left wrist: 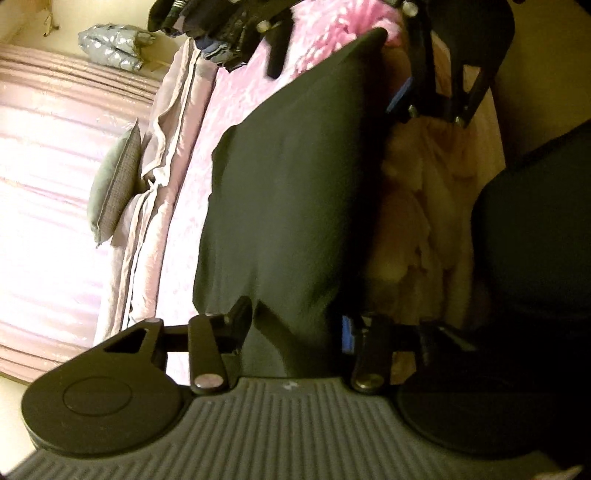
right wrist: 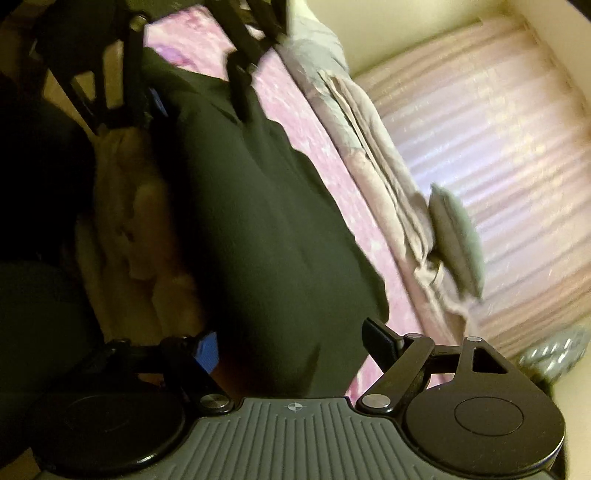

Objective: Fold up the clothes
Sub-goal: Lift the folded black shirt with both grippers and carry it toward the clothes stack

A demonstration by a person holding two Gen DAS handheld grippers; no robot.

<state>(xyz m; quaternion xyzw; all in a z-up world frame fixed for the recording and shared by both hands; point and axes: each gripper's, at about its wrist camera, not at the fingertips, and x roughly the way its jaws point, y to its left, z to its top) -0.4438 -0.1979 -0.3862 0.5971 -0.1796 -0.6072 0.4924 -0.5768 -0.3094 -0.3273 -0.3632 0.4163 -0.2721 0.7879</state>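
Note:
A black garment [left wrist: 295, 184] hangs stretched between my two grippers above the pink bedspread [left wrist: 229, 110]; the right wrist view shows it too [right wrist: 266, 229]. My left gripper [left wrist: 295, 325] has its jaws wide apart with the cloth's edge between them, and whether it grips is unclear. My right gripper [right wrist: 291, 343] stands the same way at the other end. Each gripper also shows in the other's view: the right one [left wrist: 340, 55] and the left one [right wrist: 199, 96], both at the cloth's far edge.
A pile of dark clothes [left wrist: 207, 26] lies on the bed. A grey cushion [left wrist: 114, 192] and rumpled beige bedding [left wrist: 166, 147] lie by the pink curtain [left wrist: 48, 184]. A silvery padded item [left wrist: 110, 48] sits beyond. A cream fluffy blanket [left wrist: 436, 206] lies beneath.

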